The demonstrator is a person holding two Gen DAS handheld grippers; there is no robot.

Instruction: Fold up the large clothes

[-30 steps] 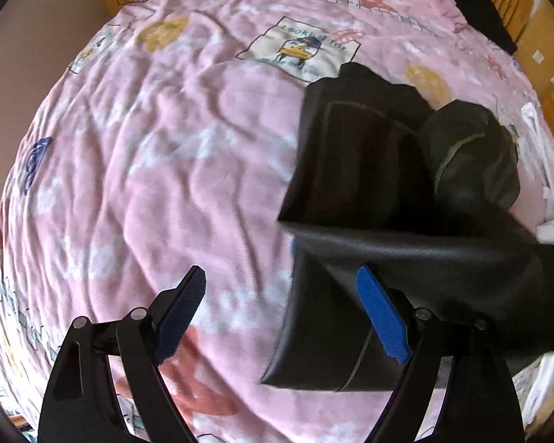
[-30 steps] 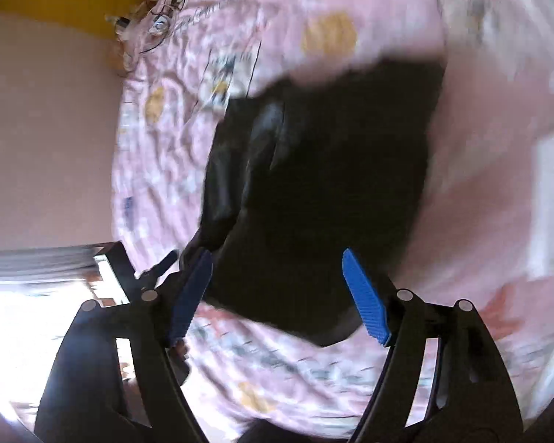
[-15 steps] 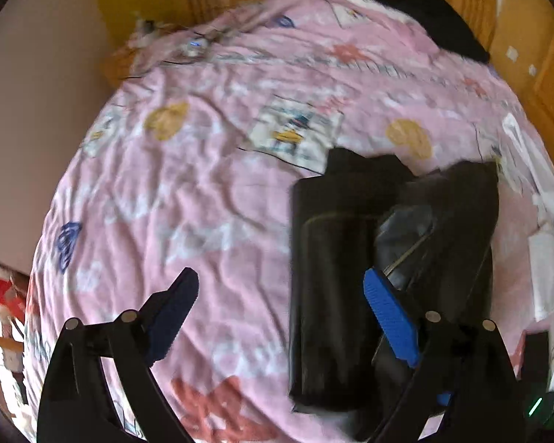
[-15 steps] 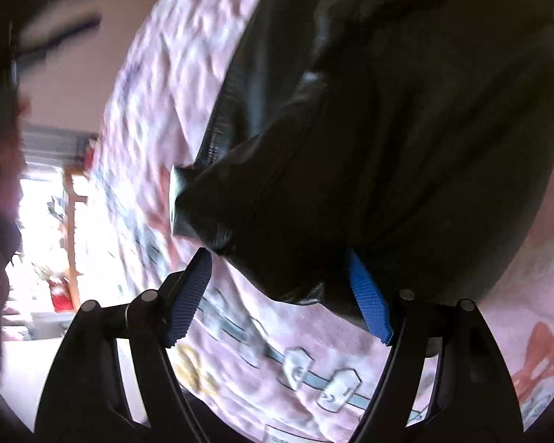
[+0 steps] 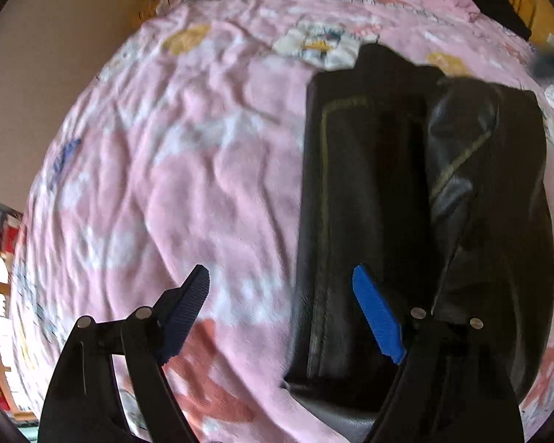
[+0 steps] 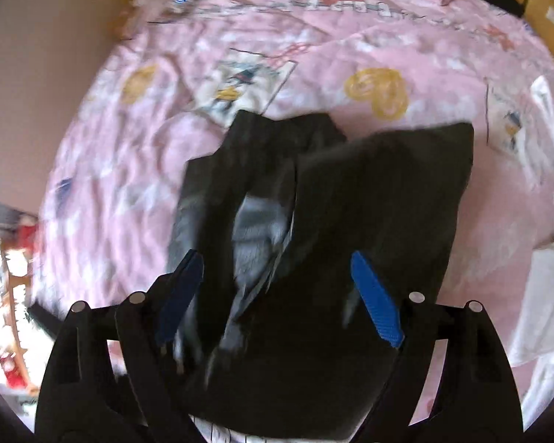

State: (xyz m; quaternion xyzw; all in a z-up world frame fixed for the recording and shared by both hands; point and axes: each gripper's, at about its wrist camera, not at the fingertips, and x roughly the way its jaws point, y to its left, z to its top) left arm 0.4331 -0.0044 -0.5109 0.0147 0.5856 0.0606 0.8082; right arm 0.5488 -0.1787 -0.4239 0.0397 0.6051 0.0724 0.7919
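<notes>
— Where is the black jacket (image 5: 417, 199)?

— Lying folded lengthwise on the pink blanket (image 5: 188, 170), toward its right half. The left wrist view shows it sharply: a long dark panel with an olive-stitched seam on the left, and a shinier sleeve fold laid over its right side.

— And the right wrist view?

— Blurred (motion smear over most of the cloth), but it shows the black jacket (image 6: 336, 221) from its near end, two layers parting in a V with a grey sheen between. It also catches white cloth (image 6: 543, 295) at the blanket's right edge, which the left view barely shows.

— The grippers?

— The left gripper (image 5: 280, 310) is spread wide, its right finger over the jacket's left edge, its left finger over bare blanket, pinching nothing. The right gripper (image 6: 277, 288) is likewise spread, both fingers over the jacket, nothing between them.
</notes>
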